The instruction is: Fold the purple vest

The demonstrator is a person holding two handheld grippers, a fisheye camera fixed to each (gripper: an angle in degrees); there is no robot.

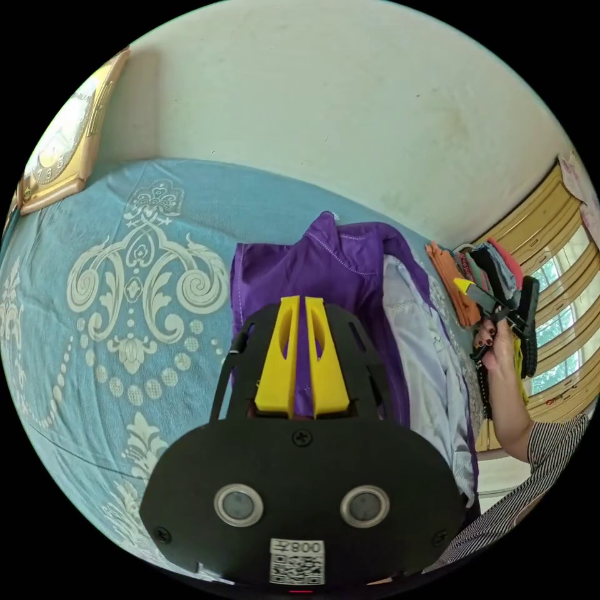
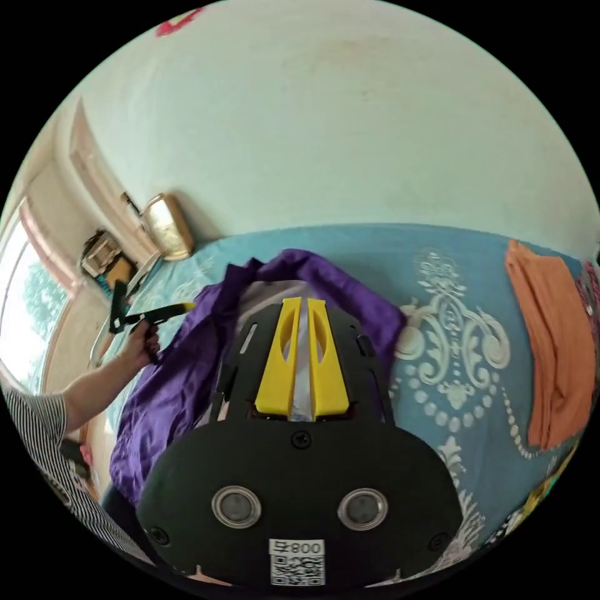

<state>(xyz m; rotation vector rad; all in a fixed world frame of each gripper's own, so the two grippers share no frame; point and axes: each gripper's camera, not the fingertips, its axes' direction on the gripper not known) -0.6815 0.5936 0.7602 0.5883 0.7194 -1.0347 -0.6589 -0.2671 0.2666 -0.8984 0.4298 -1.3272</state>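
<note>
Holds the left gripper (image 1: 303,300) and right gripper (image 2: 304,301) over the purple vest (image 1: 281,269) bunched on the blue bed (image 1: 125,219), fingers pressed together on nothing, likely looking for an edge to grab.

- Left gripper (image 1: 303,306) points forward in the left gripper view, yellow jaws drawn nearly together with a thin slit between them; whether they pinch anything is hard to tell.
- Right gripper (image 2: 302,307) shows the same stance in the right gripper view: jaws close, narrow gap.
- At the right edge of the left gripper view, the right hand (image 1: 497,344) wraps a gripper handle, forearm bare, striped sleeve (image 1: 550,447) at the elbow.
- In the right gripper view, the left hand (image 2: 142,340) grips the other tool, arm reaching in from the left.
</note>
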